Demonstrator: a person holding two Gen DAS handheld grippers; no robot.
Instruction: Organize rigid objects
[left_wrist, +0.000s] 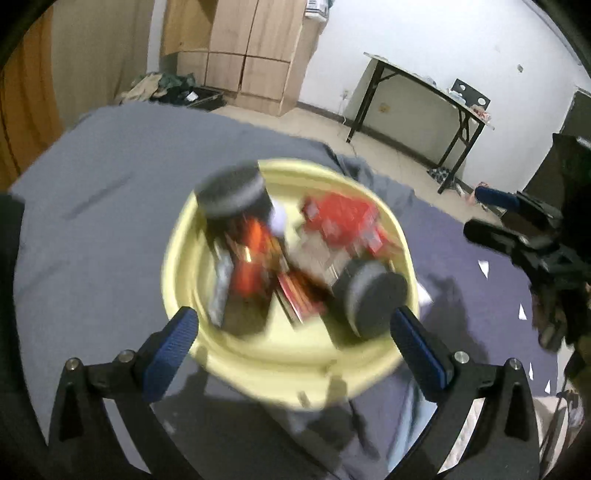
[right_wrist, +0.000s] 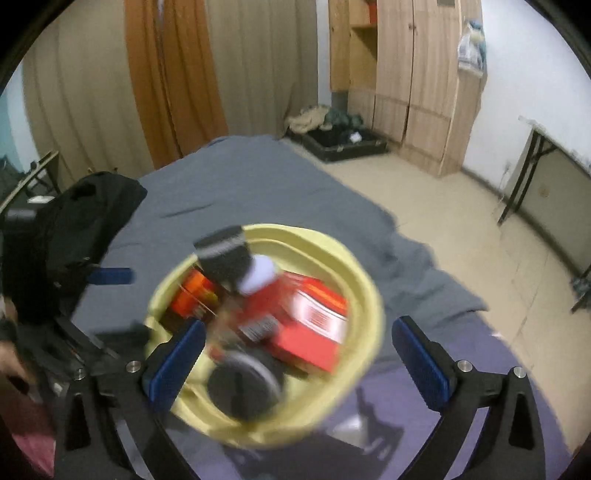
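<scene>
Ribbed blue tongs gape over round yellow plastic basin; red carton inside

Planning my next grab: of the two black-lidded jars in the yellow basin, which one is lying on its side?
The near jar, beside the left gripper's right-hand finger, lies tipped, its lid facing the camera. The far jar stands upright at the yellow basin's back.

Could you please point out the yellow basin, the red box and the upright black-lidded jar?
yellow basin (left_wrist: 280, 363), left wrist view, bare near rim.
red box (right_wrist: 314, 317), right wrist view, top face by the white label.
jar (left_wrist: 231, 192), left wrist view, its black lid.
</scene>
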